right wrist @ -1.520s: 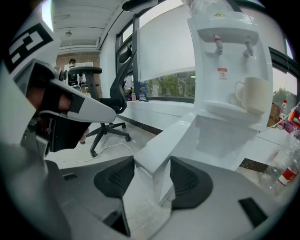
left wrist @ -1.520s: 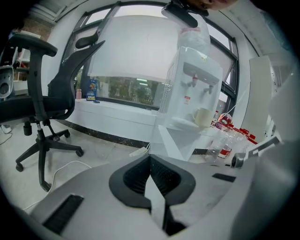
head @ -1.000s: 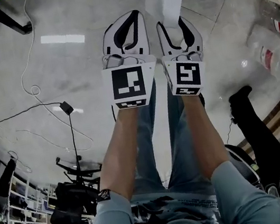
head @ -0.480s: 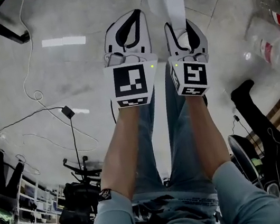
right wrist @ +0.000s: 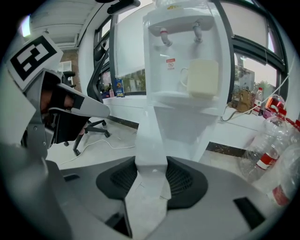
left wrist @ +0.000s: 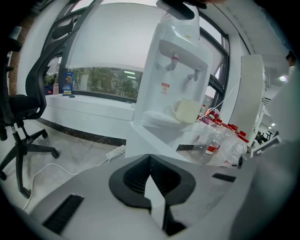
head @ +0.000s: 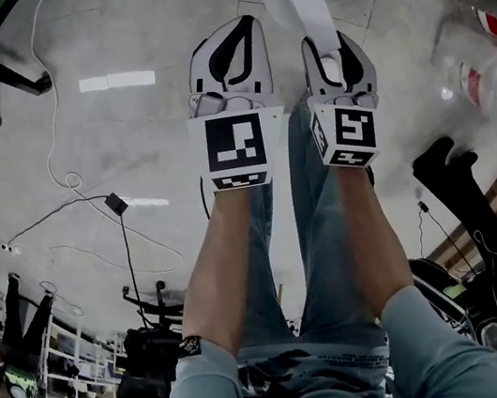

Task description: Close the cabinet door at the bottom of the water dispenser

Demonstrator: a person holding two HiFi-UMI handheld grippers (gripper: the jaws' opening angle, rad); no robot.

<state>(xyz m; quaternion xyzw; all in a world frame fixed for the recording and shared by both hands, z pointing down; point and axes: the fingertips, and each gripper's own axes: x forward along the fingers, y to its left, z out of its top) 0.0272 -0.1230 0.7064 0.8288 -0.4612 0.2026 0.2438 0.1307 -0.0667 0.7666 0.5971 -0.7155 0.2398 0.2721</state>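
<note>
Right claw pinches cabinet door; left claw pressed together; bottles nearby.

We see a white water dispenser with a white cabinet door, a cream jug, clear bottles capped red, a black chair and a pale grey floor. Black-and-white square markers pattern the left gripper and right gripper.

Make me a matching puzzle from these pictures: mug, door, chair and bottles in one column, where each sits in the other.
1 mug
2 door
3 chair
4 bottles

A between the fingers of the right gripper
B left of the dispenser
C on the dispenser's tray
D right of the dispenser

Pairs: 1-C, 2-A, 3-B, 4-D.
</note>
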